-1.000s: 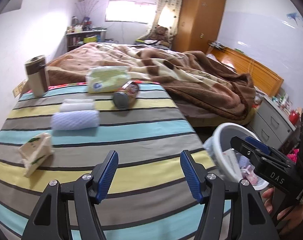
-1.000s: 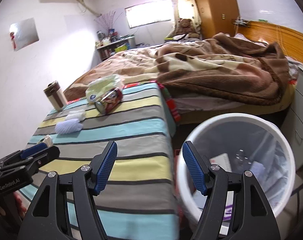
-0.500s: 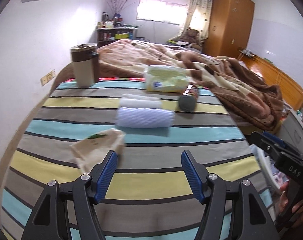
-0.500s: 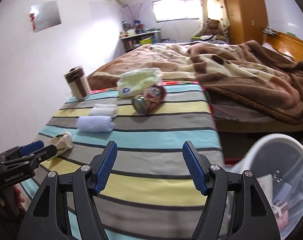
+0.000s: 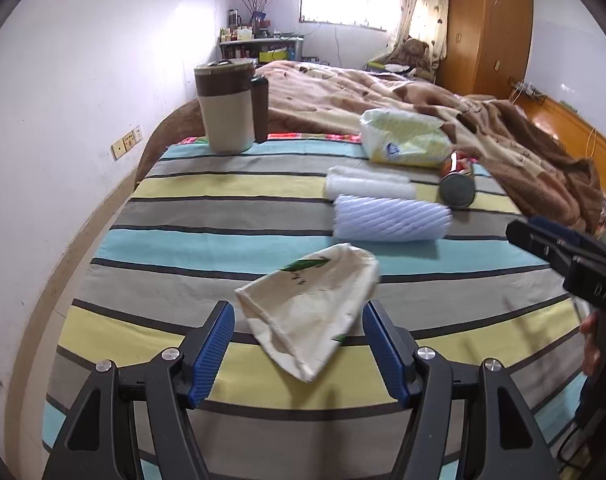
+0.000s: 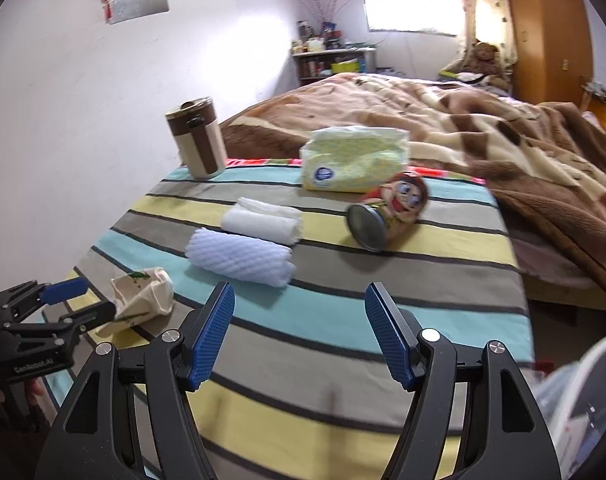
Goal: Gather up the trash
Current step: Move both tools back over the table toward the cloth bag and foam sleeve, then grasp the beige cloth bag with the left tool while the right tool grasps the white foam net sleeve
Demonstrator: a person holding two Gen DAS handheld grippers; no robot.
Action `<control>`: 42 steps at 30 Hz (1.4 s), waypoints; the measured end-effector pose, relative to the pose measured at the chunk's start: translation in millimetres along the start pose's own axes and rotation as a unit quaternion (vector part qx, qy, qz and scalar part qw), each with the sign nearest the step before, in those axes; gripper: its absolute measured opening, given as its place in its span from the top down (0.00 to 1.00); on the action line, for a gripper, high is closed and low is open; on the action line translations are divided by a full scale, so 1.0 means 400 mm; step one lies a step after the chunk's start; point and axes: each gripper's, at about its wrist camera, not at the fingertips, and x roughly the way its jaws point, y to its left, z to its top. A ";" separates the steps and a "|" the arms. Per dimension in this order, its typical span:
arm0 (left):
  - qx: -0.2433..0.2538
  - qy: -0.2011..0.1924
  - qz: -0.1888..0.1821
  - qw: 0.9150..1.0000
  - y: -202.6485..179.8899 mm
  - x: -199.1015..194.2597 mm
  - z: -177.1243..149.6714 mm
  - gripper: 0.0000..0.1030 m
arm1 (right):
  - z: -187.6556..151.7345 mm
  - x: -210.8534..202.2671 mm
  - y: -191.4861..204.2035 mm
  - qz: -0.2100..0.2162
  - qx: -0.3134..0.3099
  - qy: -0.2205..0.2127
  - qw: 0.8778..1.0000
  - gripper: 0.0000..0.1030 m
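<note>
A crumpled cream wrapper (image 5: 315,312) with a green leaf print lies on the striped tablecloth (image 5: 207,216). My left gripper (image 5: 299,312) is open, one blue pad on each side of the wrapper's near end, and neither pad presses it. In the right wrist view the same wrapper (image 6: 143,296) sits at the tips of the left gripper (image 6: 75,300). My right gripper (image 6: 299,292) is open and empty above the cloth, near a pale foam net roll (image 6: 239,256). A cartoon-printed can (image 6: 387,216) lies on its side further back.
A second white roll (image 5: 367,184), a yellow tissue pack (image 5: 403,140) and a brown-and-beige jug (image 5: 227,108) stand toward the table's far end. A white bin (image 6: 583,400) is at the lower right beside the table. A bed with a brown blanket (image 6: 483,128) lies behind.
Both grippers swung left from the bin to over the table. The left one closed in on the cream wrapper. The bin slid to the right edge of the right wrist view.
</note>
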 end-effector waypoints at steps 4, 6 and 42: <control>0.004 0.005 -0.011 1.000 0.025 0.024 0.016 0.36 | 0.022 0.044 0.014 0.002 -0.022 0.008 1.000 0.33; 0.008 0.007 -0.029 1.000 0.028 0.036 0.023 0.36 | 0.029 0.062 0.023 0.009 -0.034 0.011 0.999 0.33; 0.098 0.064 -0.130 0.985 -0.066 0.108 -0.022 0.41 | 0.039 0.203 0.086 0.061 -0.114 0.095 0.987 0.46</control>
